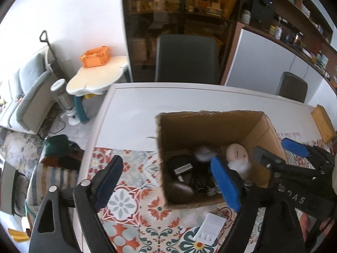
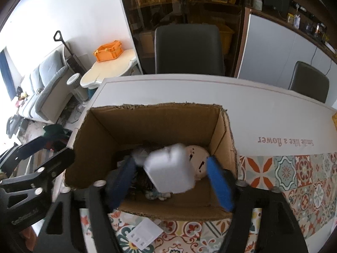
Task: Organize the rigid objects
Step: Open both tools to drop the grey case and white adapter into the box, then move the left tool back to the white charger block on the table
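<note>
- Box point(image 2: 160, 126) stands on the table point(image 2: 263, 113), top open.
- Right gripper point(image 2: 172, 181), over the box: jaws apart, a blurred white block point(image 2: 170, 168) between them, no pad contact visible.
- Left gripper point(image 1: 168, 181), at the box's left wall: jaws wide, empty.
- Box contents dark, mostly indistinct; a round beige item point(image 1: 237, 150) partly hidden.
- White card point(image 2: 145, 233) lies before the box.

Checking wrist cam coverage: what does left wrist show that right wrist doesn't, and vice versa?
Left wrist only: dark items low in the cardboard box, including a black device and a brown rounded object; both blue pads of the right gripper over the box.

Right wrist only: a blurred white block between the right gripper's open fingers, pads apart from it; printed text on the table.

Both: box, round beige object, white card on the patterned mat, orange crate, chair.
</note>
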Available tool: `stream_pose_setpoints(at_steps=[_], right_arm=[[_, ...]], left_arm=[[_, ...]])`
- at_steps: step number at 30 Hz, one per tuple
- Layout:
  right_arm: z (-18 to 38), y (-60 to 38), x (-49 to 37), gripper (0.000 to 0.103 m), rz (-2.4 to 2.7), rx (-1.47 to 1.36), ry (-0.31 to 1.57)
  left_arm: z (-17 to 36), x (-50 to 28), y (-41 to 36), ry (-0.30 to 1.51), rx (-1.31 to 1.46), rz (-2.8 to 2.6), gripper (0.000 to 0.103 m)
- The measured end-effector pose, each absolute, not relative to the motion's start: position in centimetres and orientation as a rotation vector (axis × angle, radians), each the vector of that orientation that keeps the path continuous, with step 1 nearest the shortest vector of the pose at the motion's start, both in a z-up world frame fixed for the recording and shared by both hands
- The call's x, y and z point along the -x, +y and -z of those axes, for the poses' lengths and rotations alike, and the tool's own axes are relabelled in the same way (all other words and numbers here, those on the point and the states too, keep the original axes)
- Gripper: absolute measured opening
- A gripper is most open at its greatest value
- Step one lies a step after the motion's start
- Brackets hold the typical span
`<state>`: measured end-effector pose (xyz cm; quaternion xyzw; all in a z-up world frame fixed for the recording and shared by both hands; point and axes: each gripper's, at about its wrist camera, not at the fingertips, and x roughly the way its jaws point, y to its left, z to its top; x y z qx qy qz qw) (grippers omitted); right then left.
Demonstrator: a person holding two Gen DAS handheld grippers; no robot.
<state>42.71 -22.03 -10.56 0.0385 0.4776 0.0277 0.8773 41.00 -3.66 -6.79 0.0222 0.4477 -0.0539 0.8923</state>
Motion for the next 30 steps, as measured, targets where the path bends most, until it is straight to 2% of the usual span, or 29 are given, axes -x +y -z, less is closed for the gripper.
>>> stream_pose_setpoints(at_steps=[7,30], right_arm=[[9.6,-21.1,-40.6,0.079,-0.028,-0.088,0.981],[9.8,-22.5,-31.6,0.079,0.037,-0.162,0.953]], left_arm=[[5.8,-38.2,-1.8,0.883,-0.034,0.084,0.095],[7.1,-31.7,-3.6,0.878,-0.092,0.197,0.096]])
